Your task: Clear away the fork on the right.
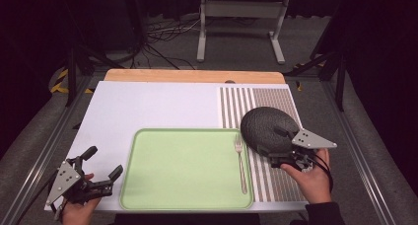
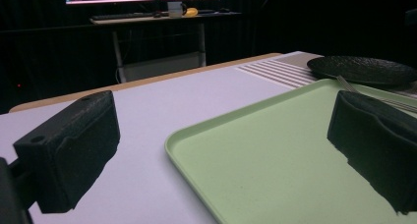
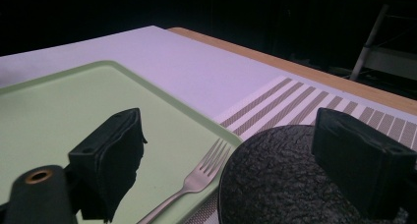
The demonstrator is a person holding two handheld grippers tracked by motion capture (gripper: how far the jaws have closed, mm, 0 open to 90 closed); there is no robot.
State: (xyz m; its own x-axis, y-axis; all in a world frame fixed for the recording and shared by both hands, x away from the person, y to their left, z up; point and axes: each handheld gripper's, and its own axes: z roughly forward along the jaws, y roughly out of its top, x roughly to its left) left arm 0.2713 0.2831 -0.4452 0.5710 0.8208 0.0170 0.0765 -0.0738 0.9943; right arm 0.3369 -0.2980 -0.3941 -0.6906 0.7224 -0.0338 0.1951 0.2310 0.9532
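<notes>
The right gripper (image 1: 276,148) was at the near edge of the black plate (image 1: 263,126), which lay on the striped placemat (image 1: 276,99) just right of the green tray (image 1: 182,168). Its jaws stood wide on both sides of the rim, and it seemed that they did not yet press it; the plate's near part was hidden. The fork (image 1: 240,161) lay in the tray, tines pointing away from the person. The left gripper (image 1: 103,168) rested with jaws wide at the tray's left edge. No writing was readable.
</notes>
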